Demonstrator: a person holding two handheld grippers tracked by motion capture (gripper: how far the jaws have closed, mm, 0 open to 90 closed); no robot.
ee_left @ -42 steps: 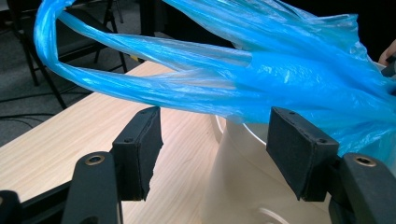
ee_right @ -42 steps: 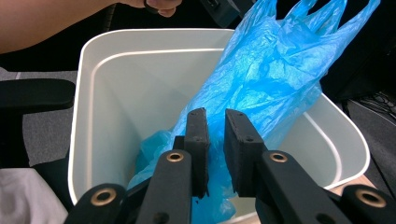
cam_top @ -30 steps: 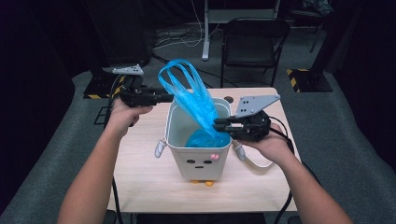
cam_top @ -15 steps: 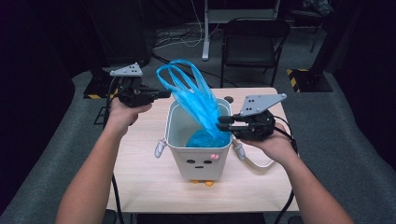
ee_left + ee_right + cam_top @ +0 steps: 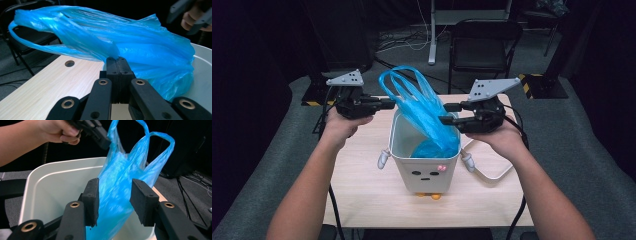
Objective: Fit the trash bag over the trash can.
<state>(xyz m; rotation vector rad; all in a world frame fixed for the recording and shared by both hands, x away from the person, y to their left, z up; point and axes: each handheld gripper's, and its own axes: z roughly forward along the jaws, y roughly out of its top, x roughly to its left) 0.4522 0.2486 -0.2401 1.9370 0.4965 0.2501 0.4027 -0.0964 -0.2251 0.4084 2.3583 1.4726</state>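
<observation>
Left claw (image 5: 388,104) level, pinched on blue bag (image 5: 427,112); right claw (image 5: 447,113) level, just opening around it.

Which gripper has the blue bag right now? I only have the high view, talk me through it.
Observer: The left gripper is shut on the blue bag, pinching a fold of film.
Operator: And the right?
Observer: The right gripper has just been opening; the bag hangs between its pads, with a gap at the right one.
Operator: Where's the bag's bottom?
Observer: It hangs down inside the white bin.
</observation>
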